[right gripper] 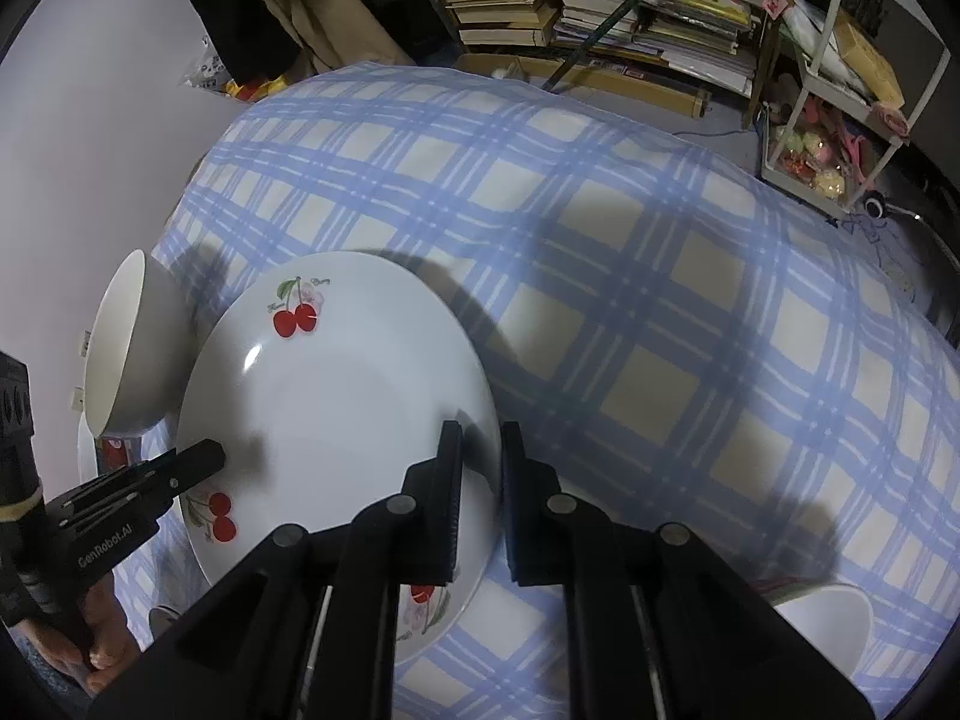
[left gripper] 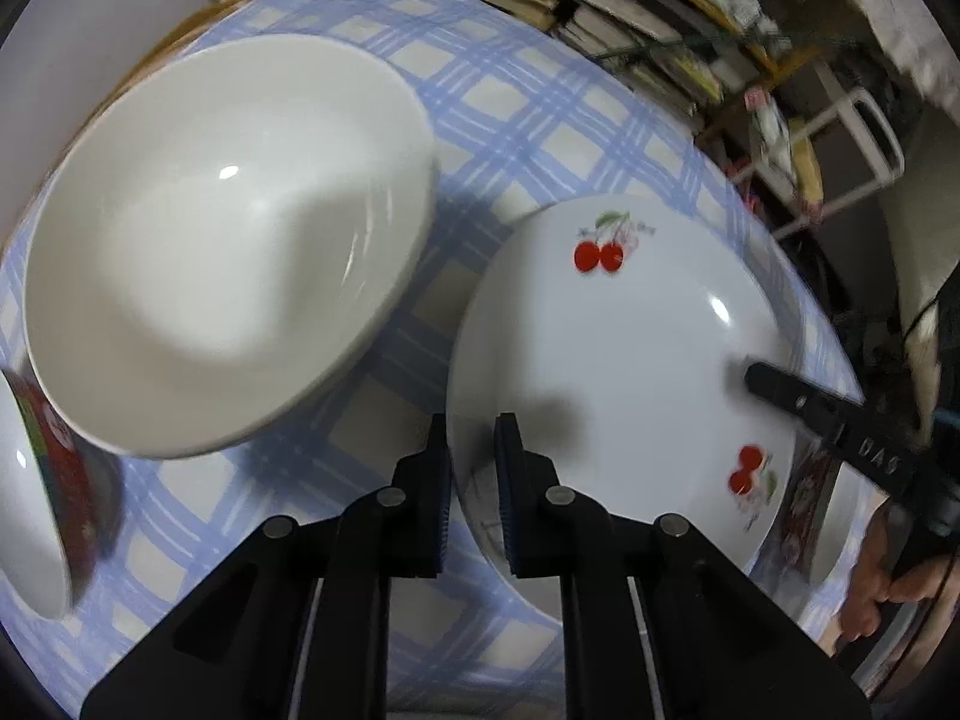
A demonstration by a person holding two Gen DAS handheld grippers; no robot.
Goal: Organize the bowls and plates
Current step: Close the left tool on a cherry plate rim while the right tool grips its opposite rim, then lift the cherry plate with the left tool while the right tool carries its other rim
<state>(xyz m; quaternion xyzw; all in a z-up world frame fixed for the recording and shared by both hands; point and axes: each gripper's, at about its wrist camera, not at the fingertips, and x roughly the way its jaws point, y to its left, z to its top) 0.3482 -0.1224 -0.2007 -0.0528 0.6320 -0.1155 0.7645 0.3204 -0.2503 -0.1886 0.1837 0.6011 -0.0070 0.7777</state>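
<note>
With my left gripper [left gripper: 471,438] and right gripper [right gripper: 481,450] both pinched on opposite near rims of the plate [left gripper: 618,360] beside the bowl [left gripper: 228,240], I'd lift evenly, keeping it level

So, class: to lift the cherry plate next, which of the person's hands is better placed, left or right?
Neither alone. The left gripper clamps the cherry plate at its near-left rim, and the right gripper clamps the opposite rim, so a two-handed lift looks best.
</note>
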